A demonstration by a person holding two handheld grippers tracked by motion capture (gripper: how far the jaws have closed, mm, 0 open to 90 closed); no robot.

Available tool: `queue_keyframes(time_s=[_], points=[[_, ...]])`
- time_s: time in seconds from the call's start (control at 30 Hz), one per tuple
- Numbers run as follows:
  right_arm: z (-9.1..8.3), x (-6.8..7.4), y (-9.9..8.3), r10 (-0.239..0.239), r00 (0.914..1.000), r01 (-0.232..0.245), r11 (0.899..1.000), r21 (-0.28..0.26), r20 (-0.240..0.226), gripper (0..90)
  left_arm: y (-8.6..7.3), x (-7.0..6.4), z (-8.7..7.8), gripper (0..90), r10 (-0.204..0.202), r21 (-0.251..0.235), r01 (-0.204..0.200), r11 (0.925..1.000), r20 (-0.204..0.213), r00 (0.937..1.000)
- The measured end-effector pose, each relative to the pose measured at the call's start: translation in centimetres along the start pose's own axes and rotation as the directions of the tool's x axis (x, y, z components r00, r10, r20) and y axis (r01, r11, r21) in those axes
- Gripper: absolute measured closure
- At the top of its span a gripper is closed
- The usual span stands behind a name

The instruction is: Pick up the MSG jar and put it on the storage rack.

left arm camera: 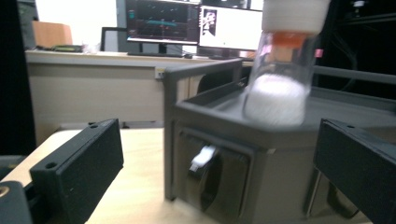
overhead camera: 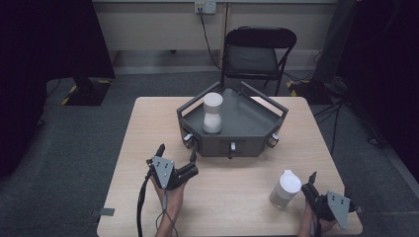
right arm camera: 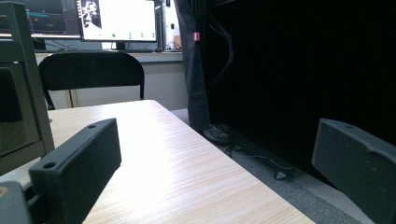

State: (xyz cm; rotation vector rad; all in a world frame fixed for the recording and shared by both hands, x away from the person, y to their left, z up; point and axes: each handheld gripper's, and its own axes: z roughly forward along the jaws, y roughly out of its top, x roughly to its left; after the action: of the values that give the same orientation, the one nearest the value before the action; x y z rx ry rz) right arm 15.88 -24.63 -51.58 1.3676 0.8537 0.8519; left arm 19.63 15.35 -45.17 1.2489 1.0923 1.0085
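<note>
Jars stand in two places: one [overhead camera: 213, 113] upright in the grey tray [overhead camera: 257, 129] at the worktop's [overhead camera: 143, 143] far middle, the other [overhead camera: 285, 188] on the worktop just left of the right gripper [overhead camera: 313, 187]. Both grippers have their fingers spread wide and hold nothing. The left gripper [overhead camera: 177, 157] hovers just before the tray's front wall, facing the tray jar.

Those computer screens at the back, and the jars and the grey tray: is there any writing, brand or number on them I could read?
None can be read.
Left screen: coloured lines on dark, too small and blurred.
Right screen: a dark picture and small dots on white, no readable words.
Jar on the tray: no label seen.
Jar on the table: no label seen.
Tray: no lettering seen.
</note>
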Motion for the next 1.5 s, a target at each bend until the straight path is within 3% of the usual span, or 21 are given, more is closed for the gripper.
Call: queue_keyframes(time_s=[0.3,0.47,0.53,0.63,0.77,0.97,1.13,1.27,1.5], points=[[0.0,0.1,0.0,-0.002,1.0000,0.002,1.000,0.001,0.002,0.0,-2.6,1.1,-2.1,0.2,-0.010,-0.007,0.009,0.9999,-0.068,0.9976],[0.0,0.1,0.0,-0.001,1.0000,0.001,1.000,0.000,0.004,0.0,-4.2,1.7,-3.1,0.2,-0.016,-0.015,0.015,0.9998,-0.125,0.9920],[0.0,0.1,0.0,-0.001,1.0000,0.001,1.000,0.001,0.004,0.0,-4.5,2.1,-3.4,0.2,-0.045,-0.007,0.045,0.9990,-0.149,0.9877],[0.0,0.1,0.0,-0.001,1.0000,0.001,1.000,0.001,0.003,0.0,-4.8,2.3,-3.8,0.0,-0.048,-0.011,0.047,0.9988,-0.172,0.9839],[0.0,0.1,0.0,-0.002,1.0000,0.002,1.000,0.001,0.004,0.0,-5.3,2.4,-4.1,0.0,-0.031,0.000,0.032,0.9995,-0.186,0.9821],[0.0,0.1,0.0,-0.002,1.0000,0.002,1.000,0.000,0.004,0.0,-5.8,2.6,-4.3,0.0,-0.043,-0.001,0.044,0.9990,-0.202,0.9785],[0.0,0.1,0.0,-0.001,1.0000,0.001,1.000,0.001,0.004,0.0,-5.8,2.6,-4.1,0.4,-0.015,0.006,0.017,0.9998,-0.202,0.9793],[0.0,0.0,0.0,-0.001,1.0000,0.001,1.000,0.000,0.002,0.0,-6.2,2.0,-4.2,0.5,0.025,-0.005,-0.027,0.9996,-0.216,0.9762],[-0.1,0.0,0.0,-0.001,1.0000,0.001,1.000,-0.001,0.000,0.0,-6.3,1.7,-4.2,0.3,0.037,-0.010,-0.040,0.9992,-0.226,0.9735]])
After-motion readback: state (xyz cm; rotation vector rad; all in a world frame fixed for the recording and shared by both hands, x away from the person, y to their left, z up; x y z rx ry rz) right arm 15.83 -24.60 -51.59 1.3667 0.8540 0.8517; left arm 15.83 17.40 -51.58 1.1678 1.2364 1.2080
